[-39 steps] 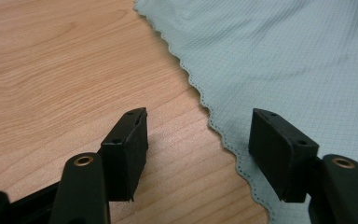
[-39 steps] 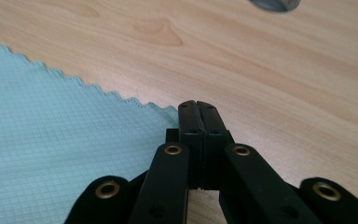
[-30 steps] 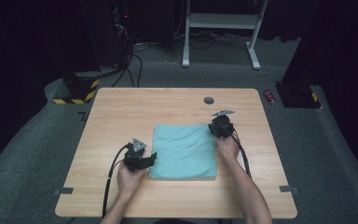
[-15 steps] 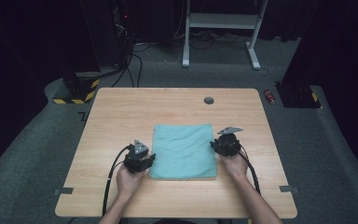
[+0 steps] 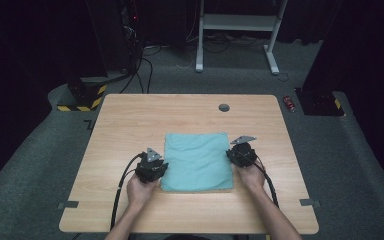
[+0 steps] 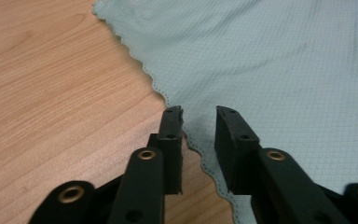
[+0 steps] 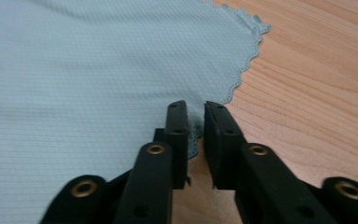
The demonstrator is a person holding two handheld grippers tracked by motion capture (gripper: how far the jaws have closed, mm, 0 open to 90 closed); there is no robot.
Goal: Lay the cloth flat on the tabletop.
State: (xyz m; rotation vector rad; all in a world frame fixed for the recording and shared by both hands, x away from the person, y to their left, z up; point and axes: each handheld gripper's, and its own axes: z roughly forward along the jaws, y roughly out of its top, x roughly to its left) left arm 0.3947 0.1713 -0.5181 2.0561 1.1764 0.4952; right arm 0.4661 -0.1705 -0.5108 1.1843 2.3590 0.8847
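A teal cloth [image 5: 198, 161] lies flat on the tabletop [image 5: 130, 120] between the left tongs [image 6: 198, 122] and right tongs [image 7: 196, 116]. Both are parted, straddling opposite edges; nothing looks gripped or folded yet.

A light teal cloth [image 5: 198, 161] is lying flat near the middle of the wooden table [image 5: 130, 125], closer to the person's edge. The left gripper [image 5: 151, 168] is resting against the cloth's left edge and the right gripper [image 5: 242, 152] against its right edge, each carrying a grey three-cornered plate on top and trailing a black cable toward the person's forearms. A small dark round disc [image 5: 224, 107] is sitting on the far part of the table, a red can-like object [image 5: 290, 103] is lying on the grey floor just past the table's right far corner, and a white desk frame [image 5: 237, 30] is standing beyond.
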